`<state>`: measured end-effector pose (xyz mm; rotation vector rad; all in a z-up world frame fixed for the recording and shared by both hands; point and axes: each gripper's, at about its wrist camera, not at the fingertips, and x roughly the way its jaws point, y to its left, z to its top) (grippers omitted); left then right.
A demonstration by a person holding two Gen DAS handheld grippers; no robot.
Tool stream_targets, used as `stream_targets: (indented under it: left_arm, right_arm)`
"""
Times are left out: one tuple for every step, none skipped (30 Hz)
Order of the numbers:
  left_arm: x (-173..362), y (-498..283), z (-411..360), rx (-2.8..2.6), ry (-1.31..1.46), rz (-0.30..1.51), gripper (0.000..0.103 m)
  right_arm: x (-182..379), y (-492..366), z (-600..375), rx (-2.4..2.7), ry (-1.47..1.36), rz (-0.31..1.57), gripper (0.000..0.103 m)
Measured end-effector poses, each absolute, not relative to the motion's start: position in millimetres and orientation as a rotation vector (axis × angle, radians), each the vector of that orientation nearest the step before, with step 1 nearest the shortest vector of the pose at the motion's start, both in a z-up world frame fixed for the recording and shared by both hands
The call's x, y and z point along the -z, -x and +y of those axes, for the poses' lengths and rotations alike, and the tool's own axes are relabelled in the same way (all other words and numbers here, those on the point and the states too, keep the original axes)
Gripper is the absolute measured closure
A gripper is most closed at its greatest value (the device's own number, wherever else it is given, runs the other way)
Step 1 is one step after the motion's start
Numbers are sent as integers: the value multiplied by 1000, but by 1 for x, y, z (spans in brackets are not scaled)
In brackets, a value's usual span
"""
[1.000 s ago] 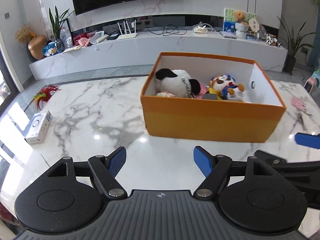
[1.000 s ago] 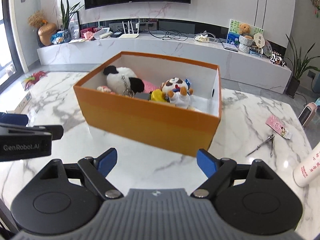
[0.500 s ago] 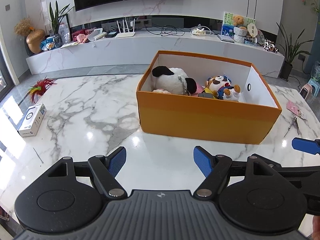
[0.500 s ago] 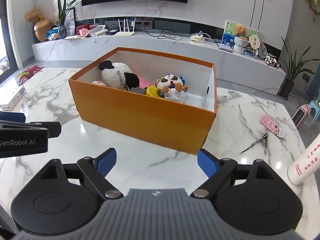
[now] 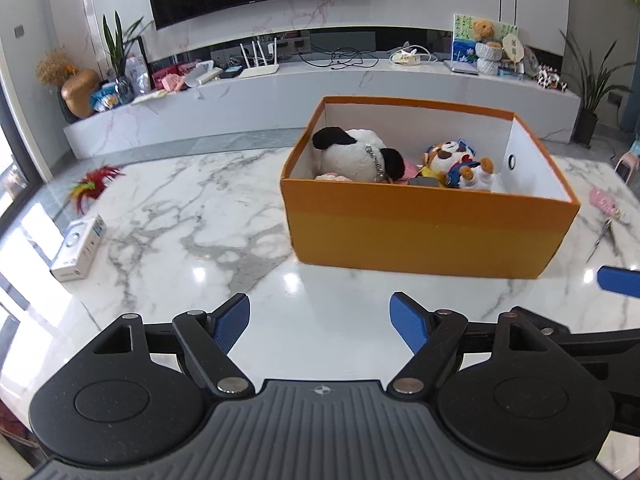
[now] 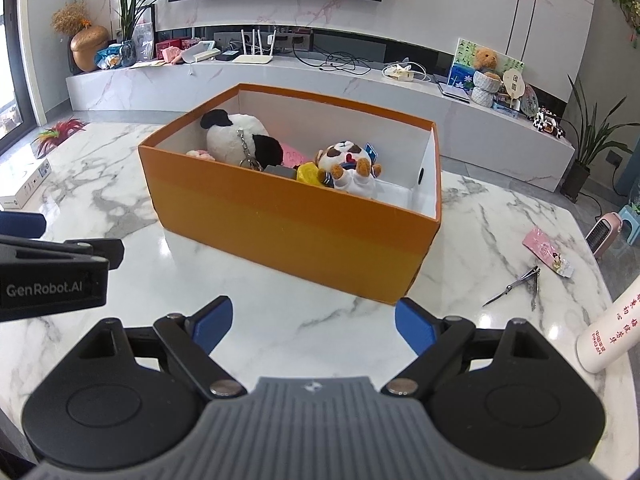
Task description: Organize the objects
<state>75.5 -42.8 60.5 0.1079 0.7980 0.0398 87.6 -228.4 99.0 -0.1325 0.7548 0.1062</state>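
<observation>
An orange box (image 5: 428, 236) (image 6: 288, 232) stands on the marble table. Inside lie a black-and-white plush panda (image 5: 356, 156) (image 6: 240, 140), a small plush doll in white and blue (image 5: 456, 164) (image 6: 352, 168) and a few smaller items. My left gripper (image 5: 320, 320) hovers over the table in front of the box, its jaws opening with nothing between them. My right gripper (image 6: 312, 320) stands open and empty before the box's near corner. Each gripper shows at the edge of the other's view.
A white carton (image 5: 78, 248) and a red feather toy (image 5: 94, 186) lie at the table's left. Nail clippers (image 6: 516, 286), a pink packet (image 6: 548, 252) and a white bottle (image 6: 608, 332) lie at the right. A long low cabinet (image 6: 280, 76) with clutter runs behind.
Both views have drawn slightly back from the box, which now sits a little farther off. The left jaws have spread a little wider.
</observation>
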Motion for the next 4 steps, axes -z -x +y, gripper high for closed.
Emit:
stream_targets:
  left_arm:
    - [-61,-75,-43,-37,-111,797,12]
    - [-61,-75,-42,-31,-107,799,12]
    - [-61,-75,-41,-23,-99,802,12]
    - [-61,-76,-40,-15,-91,805,12]
  right_arm:
    - [-99,-87,-228,-108,134,755,14]
    - [-99,-87,-228,-110,136,756,14]
    - [-99,-87,-227,-111,138,757,14]
    - [-98,-87,-227,-113,140,757,14]
